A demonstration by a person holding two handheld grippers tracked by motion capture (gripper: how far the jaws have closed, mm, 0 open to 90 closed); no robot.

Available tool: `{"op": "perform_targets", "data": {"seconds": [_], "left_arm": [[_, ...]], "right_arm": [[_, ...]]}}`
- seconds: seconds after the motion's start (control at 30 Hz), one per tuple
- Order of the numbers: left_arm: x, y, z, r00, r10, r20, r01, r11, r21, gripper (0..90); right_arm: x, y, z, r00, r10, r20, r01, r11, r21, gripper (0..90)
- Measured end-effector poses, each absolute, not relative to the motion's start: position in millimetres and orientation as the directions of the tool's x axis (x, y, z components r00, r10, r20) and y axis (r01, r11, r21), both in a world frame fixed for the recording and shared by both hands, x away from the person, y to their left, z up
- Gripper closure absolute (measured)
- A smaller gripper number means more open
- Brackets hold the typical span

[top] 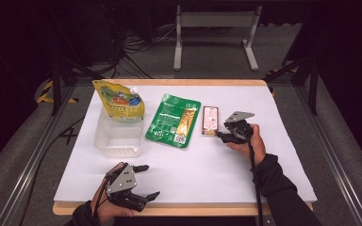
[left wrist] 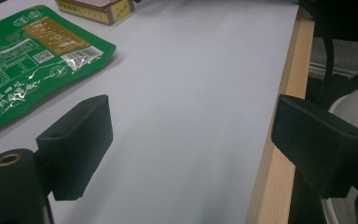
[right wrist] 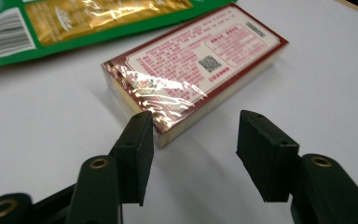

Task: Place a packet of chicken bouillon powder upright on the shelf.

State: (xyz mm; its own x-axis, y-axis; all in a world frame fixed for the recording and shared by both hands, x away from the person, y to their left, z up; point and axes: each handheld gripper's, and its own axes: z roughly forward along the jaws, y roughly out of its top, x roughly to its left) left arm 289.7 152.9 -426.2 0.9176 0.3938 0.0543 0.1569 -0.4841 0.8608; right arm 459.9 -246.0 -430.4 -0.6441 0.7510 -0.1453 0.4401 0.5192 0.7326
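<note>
Risk is centring on the right gripper (right wrist: 193,156), which is standing partly open at the near corner of the small red-and-white box (right wrist: 196,70), gripping nothing. One jaw is overlapping that corner, so closing here is likely to skew or push the box toward the green packet (top: 173,121). In the lower left of the high view, the left gripper (top: 146,181) is resting wide open and empty.

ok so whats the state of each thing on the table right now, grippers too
small box: lying flat, wrapped, corner at the right gripper's jaw tips, not gripped
green packet: flat, sealed
yellow pouch: propped in the tub, cap on
clear tub: upright, no lid
right gripper: open
left gripper: open, nothing between its jaws
</note>
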Motion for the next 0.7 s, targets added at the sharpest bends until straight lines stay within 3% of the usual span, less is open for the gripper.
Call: {"op": "perform_targets", "data": {"seconds": [0.17,0.27,0.37,0.43,0.6,0.7], "left_arm": [[291.0,151.8,-429.0,0.912,0.406,0.058,0.163,-0.488,0.857,13.1],[293.1,151.1,-432.3,0.906,0.42,0.06,0.175,-0.498,0.849,13.2],[294.6,150.9,-434.6,0.901,0.429,0.064,0.178,-0.5,0.847,13.3],[296.3,151.0,-436.7,0.897,0.438,0.058,0.186,-0.494,0.849,13.3],[298.2,148.3,-442.5,0.897,0.437,0.071,0.185,-0.515,0.837,13.4],[298.9,147.1,-443.5,0.899,0.433,0.069,0.187,-0.52,0.834,13.3]], "right_arm": [[462.5,-254.0,-430.4,-0.603,0.78,-0.168,0.447,0.505,0.739,51.1],[464.7,-256.4,-431.4,-0.558,0.804,-0.206,0.466,0.509,0.724,60.3],[465.3,-259.1,-431.3,-0.534,0.821,-0.2,0.475,0.488,0.732,63.9],[464.3,-259.3,-429.5,-0.537,0.824,-0.179,0.466,0.467,0.752,60.0],[462.6,-249.1,-428.5,-0.588,0.806,-0.065,0.463,0.401,0.791,36.3],[463.5,-238.6,-432.2,-0.589,0.806,-0.048,0.475,0.394,0.787,29.3]]}}
